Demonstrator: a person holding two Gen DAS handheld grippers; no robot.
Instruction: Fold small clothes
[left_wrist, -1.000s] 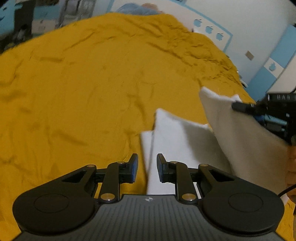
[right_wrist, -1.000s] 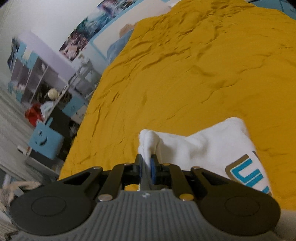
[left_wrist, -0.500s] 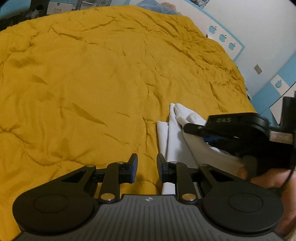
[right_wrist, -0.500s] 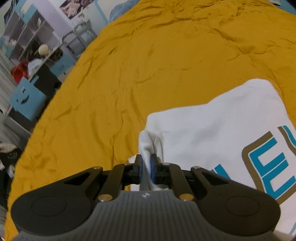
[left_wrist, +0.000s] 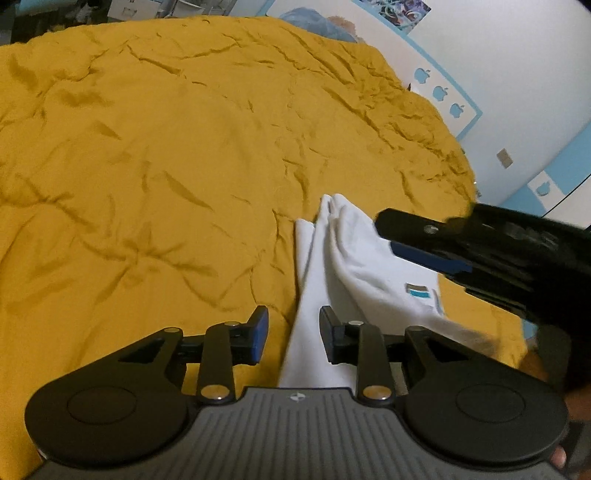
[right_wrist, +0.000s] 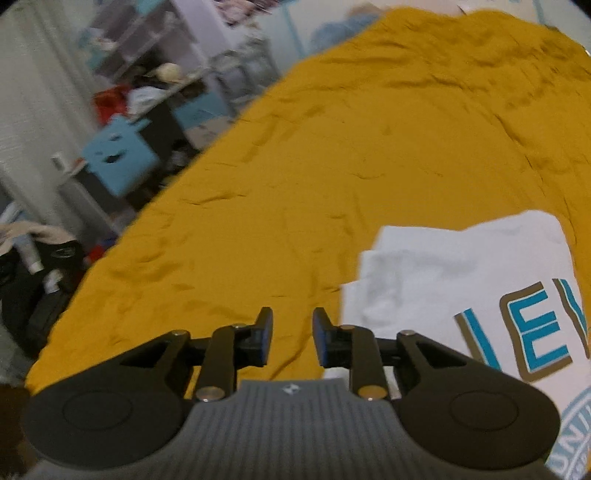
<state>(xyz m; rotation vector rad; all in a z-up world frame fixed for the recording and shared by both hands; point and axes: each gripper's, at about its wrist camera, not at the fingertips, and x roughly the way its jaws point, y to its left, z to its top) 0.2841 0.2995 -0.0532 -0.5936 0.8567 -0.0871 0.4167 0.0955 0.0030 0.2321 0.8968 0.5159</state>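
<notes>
With both the left gripper (left_wrist: 293, 334) and right gripper (right_wrist: 292, 338) standing wide and holding nothing, the white shirt (right_wrist: 461, 284) is lying part-folded on the yellow bedspread (left_wrist: 166, 166), so regripping should be taking both layers squarely at the raised edge.

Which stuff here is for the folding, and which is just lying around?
For the folding:
white T-shirt
left gripper, open
right gripper, open
yellow bedspread, the folding surface

Just lying around:
blue smiley-face box
cluttered shelves
apple wall stickers
</notes>
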